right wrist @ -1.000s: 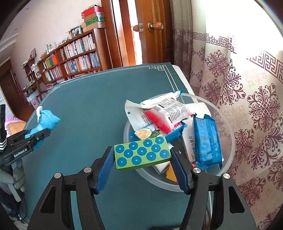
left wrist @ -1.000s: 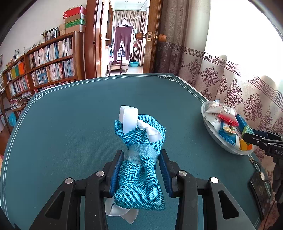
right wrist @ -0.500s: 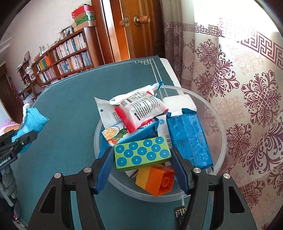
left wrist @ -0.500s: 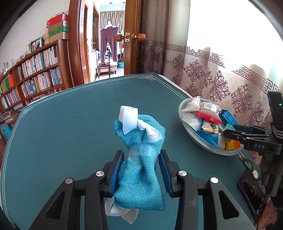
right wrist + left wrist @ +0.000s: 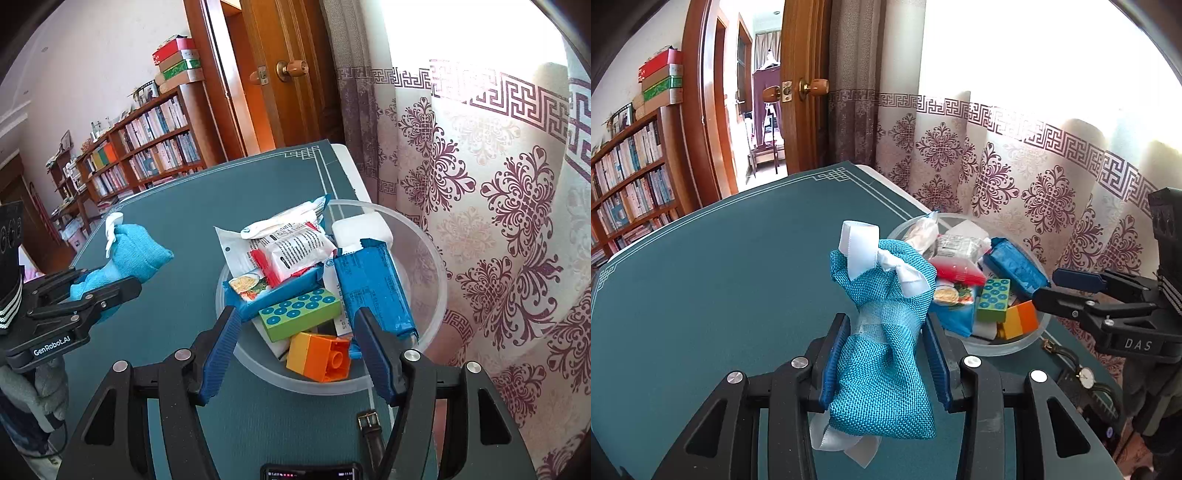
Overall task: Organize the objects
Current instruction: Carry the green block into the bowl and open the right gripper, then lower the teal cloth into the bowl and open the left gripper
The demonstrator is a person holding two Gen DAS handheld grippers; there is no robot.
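Over the tabletop (image 5: 701, 280): teal mat with a pale line border, carrying a clear plastic bowl (image 5: 424, 236) near its curtain-side edge.
Left gripper (image 5: 886, 354): fingers clenched on a blue woven pouch (image 5: 882, 373), gripped at its sides with the tied neck pointing forward; it is held off the mat just beside the bowl, presumably for dropping in with the rest.
Pouch: coarse, soft weave, stuffed and rounded, closed with a smooth white satin ribbon (image 5: 858, 243).
Right gripper (image 5: 295, 347): fingers released, spread over the near rim with nothing between the pads; a green block (image 5: 299, 314) lies free in the bowl ahead of them.
Green block: rigid plastic, rectangular, flat blue studs on top, resting tilted on an orange and yellow block (image 5: 319, 356).
Other bowl contents: crinkled foil and film snack packets, one long blue wrapper (image 5: 373, 288), one white rounded case (image 5: 362, 229).
Near edge: a leather watch strap (image 5: 369, 432) and a phone lie flat on the mat, outside the bowl.
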